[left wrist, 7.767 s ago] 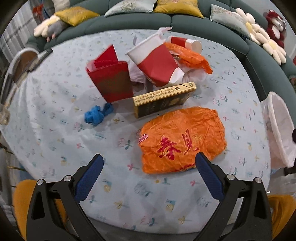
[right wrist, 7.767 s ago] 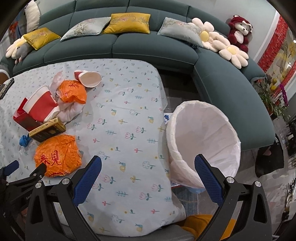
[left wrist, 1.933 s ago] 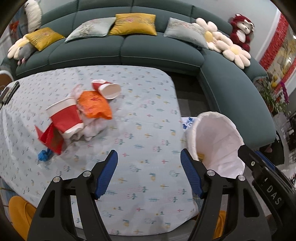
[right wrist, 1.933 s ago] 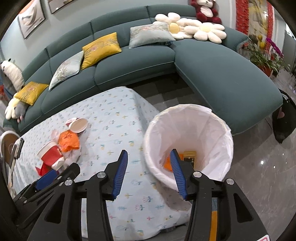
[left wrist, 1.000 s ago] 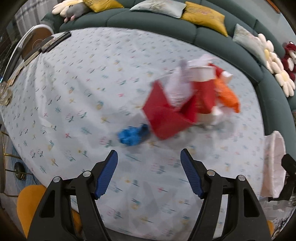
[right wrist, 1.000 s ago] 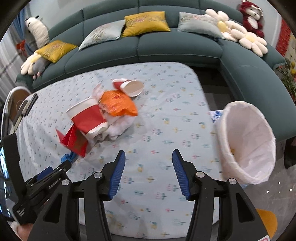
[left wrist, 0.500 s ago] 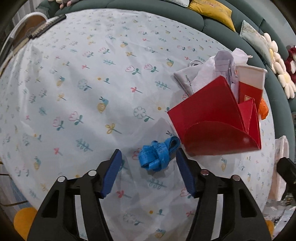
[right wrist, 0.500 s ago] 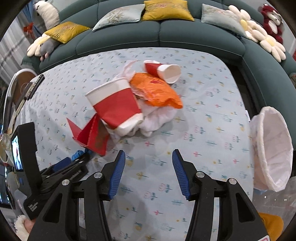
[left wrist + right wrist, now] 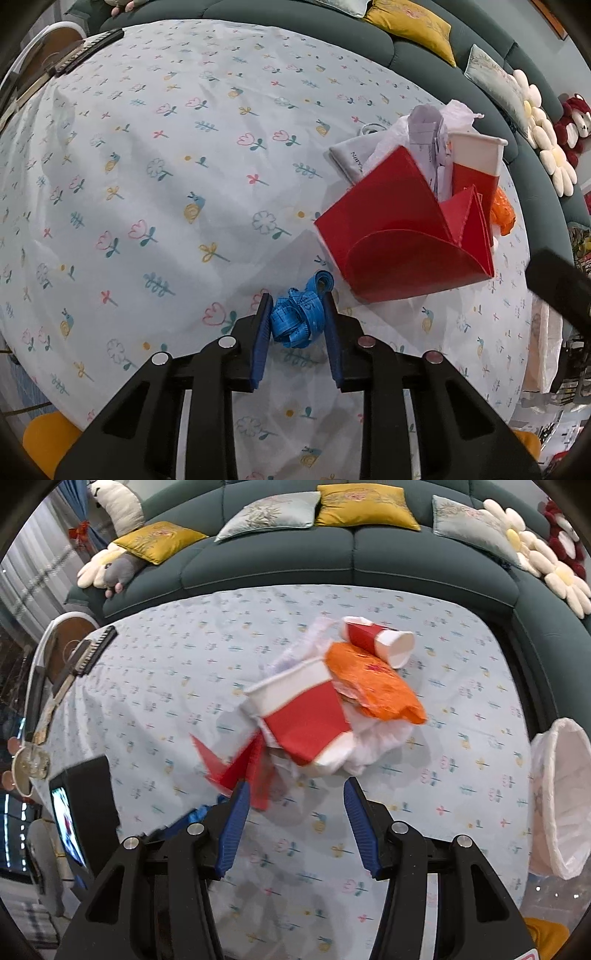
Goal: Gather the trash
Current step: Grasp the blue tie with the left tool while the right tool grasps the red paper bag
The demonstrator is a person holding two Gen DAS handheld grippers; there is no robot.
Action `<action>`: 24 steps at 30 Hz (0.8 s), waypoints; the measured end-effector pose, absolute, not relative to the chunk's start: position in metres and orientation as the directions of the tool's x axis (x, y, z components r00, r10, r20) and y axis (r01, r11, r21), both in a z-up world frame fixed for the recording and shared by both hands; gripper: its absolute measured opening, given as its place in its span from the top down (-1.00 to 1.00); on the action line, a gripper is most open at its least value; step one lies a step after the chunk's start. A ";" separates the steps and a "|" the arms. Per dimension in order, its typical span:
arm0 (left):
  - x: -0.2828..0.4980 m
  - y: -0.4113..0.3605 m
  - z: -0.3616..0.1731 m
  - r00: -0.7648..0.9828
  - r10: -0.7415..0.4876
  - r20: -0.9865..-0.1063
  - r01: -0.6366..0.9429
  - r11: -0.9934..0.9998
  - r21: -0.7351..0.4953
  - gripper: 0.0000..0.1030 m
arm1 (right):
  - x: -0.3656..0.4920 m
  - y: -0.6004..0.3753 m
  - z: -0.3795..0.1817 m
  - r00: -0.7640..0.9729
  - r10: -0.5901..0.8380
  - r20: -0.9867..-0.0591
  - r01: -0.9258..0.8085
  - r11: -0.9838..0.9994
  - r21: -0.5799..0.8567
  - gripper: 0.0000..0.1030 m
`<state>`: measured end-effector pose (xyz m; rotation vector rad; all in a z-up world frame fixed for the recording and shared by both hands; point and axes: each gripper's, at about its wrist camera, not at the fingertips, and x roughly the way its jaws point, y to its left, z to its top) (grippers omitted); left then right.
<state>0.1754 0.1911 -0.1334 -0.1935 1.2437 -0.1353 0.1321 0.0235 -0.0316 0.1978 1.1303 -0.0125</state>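
Observation:
My left gripper (image 9: 297, 314) is shut on a crumpled blue tape (image 9: 299, 319) on the flowered tablecloth (image 9: 147, 166). Just beyond it lies a folded red paper box (image 9: 391, 236), with a red and white paper cup (image 9: 474, 166), white tissue (image 9: 428, 125) and an orange wrapper (image 9: 502, 214) behind. My right gripper (image 9: 293, 794) is open and empty, low over the cloth in front of the same pile: the big cup (image 9: 303, 712), the orange wrapper (image 9: 373, 686), a second cup (image 9: 380, 638) on its side and the red box (image 9: 240, 764).
The white-lined trash bin (image 9: 557, 797) stands off the table's right edge. A dark teal sofa (image 9: 332, 561) with cushions curves behind the table. A remote (image 9: 92, 650) and a round side table (image 9: 62, 642) sit at the far left.
My left gripper moved forward and down onto the blue tape and closed on it. My right gripper came closer to the trash pile, still open.

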 end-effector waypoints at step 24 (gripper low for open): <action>0.172 0.226 -0.124 0.331 -0.210 -0.920 -0.081 0.965 -0.250 0.50 | 0.142 0.055 -0.058 0.371 0.212 -0.904 0.042 0.969 0.244 0.63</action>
